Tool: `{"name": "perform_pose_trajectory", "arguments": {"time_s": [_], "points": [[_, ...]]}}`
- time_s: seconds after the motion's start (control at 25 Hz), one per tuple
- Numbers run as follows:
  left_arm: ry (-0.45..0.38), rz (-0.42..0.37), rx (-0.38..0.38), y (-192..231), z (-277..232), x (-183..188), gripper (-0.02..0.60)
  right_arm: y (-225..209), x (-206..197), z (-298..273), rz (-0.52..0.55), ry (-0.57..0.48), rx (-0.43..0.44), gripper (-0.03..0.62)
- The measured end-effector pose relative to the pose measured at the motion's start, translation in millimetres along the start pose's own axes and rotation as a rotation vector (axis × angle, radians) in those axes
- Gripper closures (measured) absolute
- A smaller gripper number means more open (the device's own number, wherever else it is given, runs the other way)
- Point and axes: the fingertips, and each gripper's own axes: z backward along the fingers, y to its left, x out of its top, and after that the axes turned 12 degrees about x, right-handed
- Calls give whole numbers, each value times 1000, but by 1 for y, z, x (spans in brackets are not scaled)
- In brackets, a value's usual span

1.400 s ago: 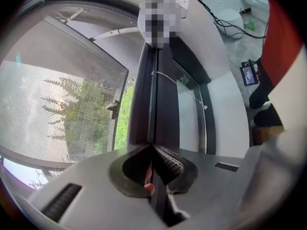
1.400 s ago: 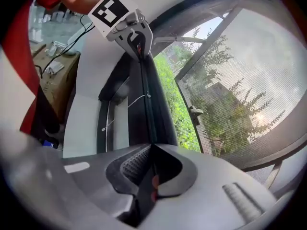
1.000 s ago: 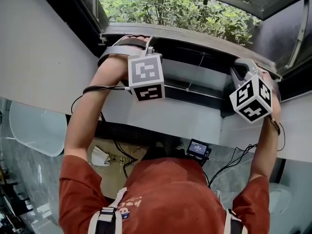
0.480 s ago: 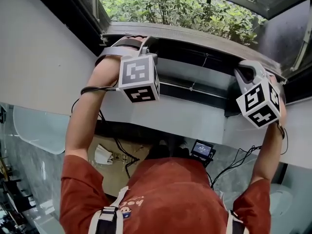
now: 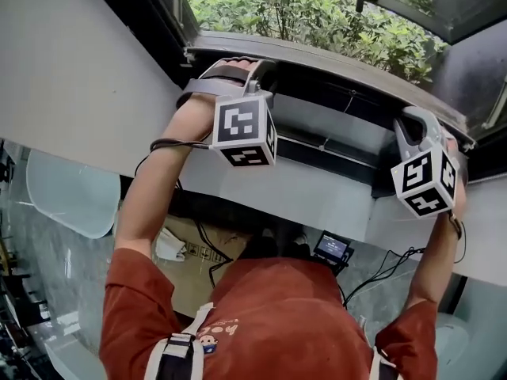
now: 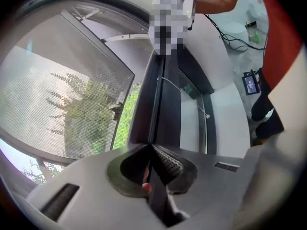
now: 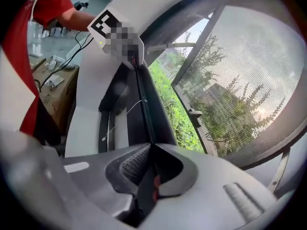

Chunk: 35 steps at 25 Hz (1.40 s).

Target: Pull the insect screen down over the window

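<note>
Left claw (image 6: 152, 150) (right claw (image 7: 151, 150) too) pinches bar (image 6: 164, 107).

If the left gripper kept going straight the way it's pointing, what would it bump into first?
The dark bar of the screen. The left gripper is shut on it, so going straight on would probably just press into that bar.

No legible text anywhere. Only black-and-white square code patterns on left white cube (image 5: 244, 131) and right white cube (image 5: 428, 182); pale print on red shirt (image 5: 224, 324) unreadable.
</note>
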Motion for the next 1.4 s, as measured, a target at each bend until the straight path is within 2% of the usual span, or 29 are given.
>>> {"name": "perform_pose_trajectory", "arguments": {"time_s": [0.16,0.32,0.8,0.88,0.96,1.0,1.04,1.28,1.4], "points": [[2,-52,98,2,1,-1,574,1,1,0,-5,-23,-29,554],[-21,-53,136,3,1,-1,574,0,3,1,-12,-43,-37,551],[-49,-83,187,4,4,-3,574,-1,5,4,-43,-109,-67,542],[-50,-83,200,5,4,-2,557,-1,4,4,-49,-112,-69,540],[-45,-73,185,2,7,-2,536,1,4,3,-54,-115,-48,536],[-41,-67,172,0,9,-3,495,4,4,3,-59,-116,-28,488],[-37,-64,163,-2,10,-4,482,7,4,2,-63,-118,-15,450],[-9,-43,163,-10,18,-21,482,9,4,1,-66,-127,-34,445],[-17,15,180,-10,25,-24,482,10,5,2,-77,-145,-48,436]]}}
